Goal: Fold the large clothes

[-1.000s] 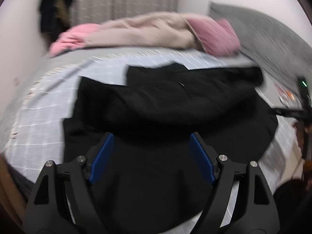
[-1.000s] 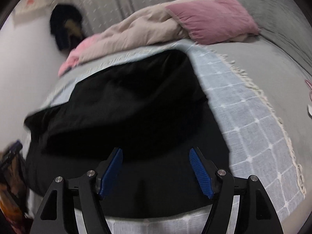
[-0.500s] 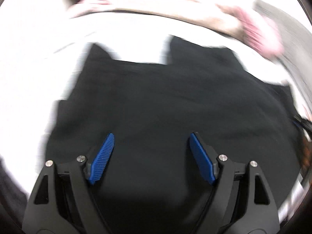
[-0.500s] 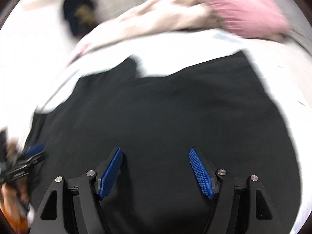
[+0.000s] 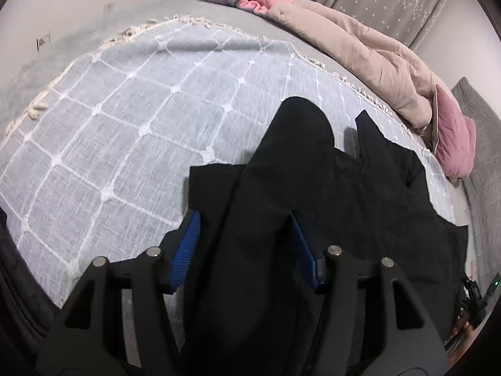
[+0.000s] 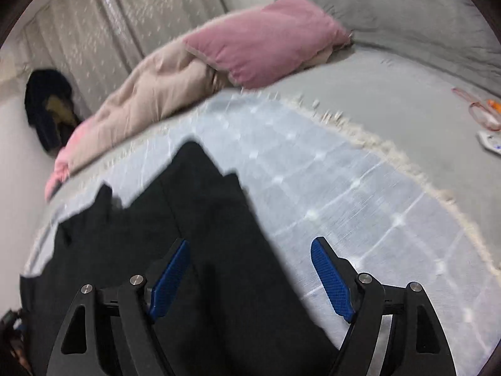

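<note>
A large black garment (image 5: 313, 203) lies spread on a pale blue checked throw (image 5: 125, 125) over the bed. My left gripper (image 5: 244, 247) sits low at the garment's left side. Its jaws are closing, with a raised fold of black cloth between the blue pads, and the cloth hides part of the right pad. In the right wrist view the same garment (image 6: 203, 219) fills the lower left. My right gripper (image 6: 250, 279) stands open above its right edge, its left pad over black cloth and its right pad over the throw (image 6: 344, 188).
A beige duvet (image 5: 360, 53) and a pink pillow (image 6: 266, 50) are heaped along the far side of the bed, beside a grey pillow (image 6: 391, 9). Dark clothes (image 6: 50, 106) hang by the curtain. An orange cord and small white items (image 6: 482, 112) lie at the bed's right.
Both grippers have swung outward and down from over the garment's middle, the left to its left edge and the right to its right edge. The left jaws have narrowed around a fold.
</note>
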Demonstrator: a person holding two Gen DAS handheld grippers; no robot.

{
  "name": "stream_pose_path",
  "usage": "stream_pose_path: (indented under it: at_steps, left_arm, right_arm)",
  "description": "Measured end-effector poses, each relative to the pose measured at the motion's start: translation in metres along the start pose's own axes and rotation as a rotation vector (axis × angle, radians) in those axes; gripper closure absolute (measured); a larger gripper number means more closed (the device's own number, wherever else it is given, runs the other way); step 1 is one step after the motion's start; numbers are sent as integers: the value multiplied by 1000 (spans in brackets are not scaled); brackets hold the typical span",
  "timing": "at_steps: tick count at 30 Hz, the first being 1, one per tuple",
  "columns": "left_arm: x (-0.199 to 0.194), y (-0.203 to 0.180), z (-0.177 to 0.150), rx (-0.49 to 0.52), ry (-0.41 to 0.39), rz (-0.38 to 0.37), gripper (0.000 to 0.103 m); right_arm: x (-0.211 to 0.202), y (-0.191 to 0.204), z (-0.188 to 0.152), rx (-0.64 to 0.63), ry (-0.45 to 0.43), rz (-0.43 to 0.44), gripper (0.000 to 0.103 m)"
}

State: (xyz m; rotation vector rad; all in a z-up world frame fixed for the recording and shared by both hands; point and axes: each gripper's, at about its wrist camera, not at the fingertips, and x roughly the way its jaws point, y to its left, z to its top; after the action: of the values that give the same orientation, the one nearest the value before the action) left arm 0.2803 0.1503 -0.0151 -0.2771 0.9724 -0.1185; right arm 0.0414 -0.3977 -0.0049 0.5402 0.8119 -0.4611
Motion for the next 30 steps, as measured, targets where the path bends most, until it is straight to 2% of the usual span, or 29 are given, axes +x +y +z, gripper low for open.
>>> stream_pose_path:
  at_steps: [1,2,3,5,6,9,13,15,18,19,20,22,24,25,26,27,28,29,30]
  left_arm:
    - [-3,-7,-2,34,-23,6,58]
    - [-8,-14,-5,51,-38,16,70]
    - [-11,-17,-6,53,-58,15,83]
    - [-26,-19,-2,24,-101,-25,89]
    - [-35,-21,0,6,-119,-30,90]
    - [-70,-30,7,-33,-215,-99,91]
    - [-99,-39,19,-48,-316,-154,92]
    - [-101,-41,30,-61,-356,-165,93]
    - [-88,-39,48,-83,-423,-188,96]
    - [-81,-40,51,-71,-448,-170,96]
    - [-69,-42,56,-51,-467,-133,96]
    - [-35,-47,63,-5,-431,-43,96]
    - [21,-48,64,43,-319,44,95]
    - [43,-48,62,51,-266,76,95]
    - [66,-45,60,39,-197,90,94]
    - [81,-42,61,21,-134,106,93]
    - [89,-38,65,-3,-96,123,92]
    - [87,-37,67,-13,-105,117,91]
    - [83,-36,69,-23,-116,115,88]
  right_arm:
    - [3,1,-6,-1,9,19,41]
    - [6,-2,-8,5,15,57,60]
    - [4,-5,-7,20,-3,60,71]
    - [-8,-8,-2,44,-45,77,90]
    - [-19,-7,0,63,-75,97,93]
    - [-52,4,8,41,-189,110,95]
    - [-84,32,23,-39,-352,100,95]
    - [-90,51,32,-112,-433,86,95]
    - [-78,67,45,-155,-482,77,95]
    - [-72,69,48,-153,-484,81,95]
    - [-57,70,52,-149,-472,78,95]
    - [-25,71,56,-153,-421,40,94]
    - [37,69,54,-164,-261,-58,94]
    - [58,66,50,-156,-201,-75,93]
    - [86,60,47,-128,-93,-91,90]
    - [95,57,51,-100,-53,-86,89]
    - [91,56,55,-83,-75,-90,88]
    - [88,54,56,-68,-84,-95,82]
    - [89,50,57,-47,-75,-102,71]
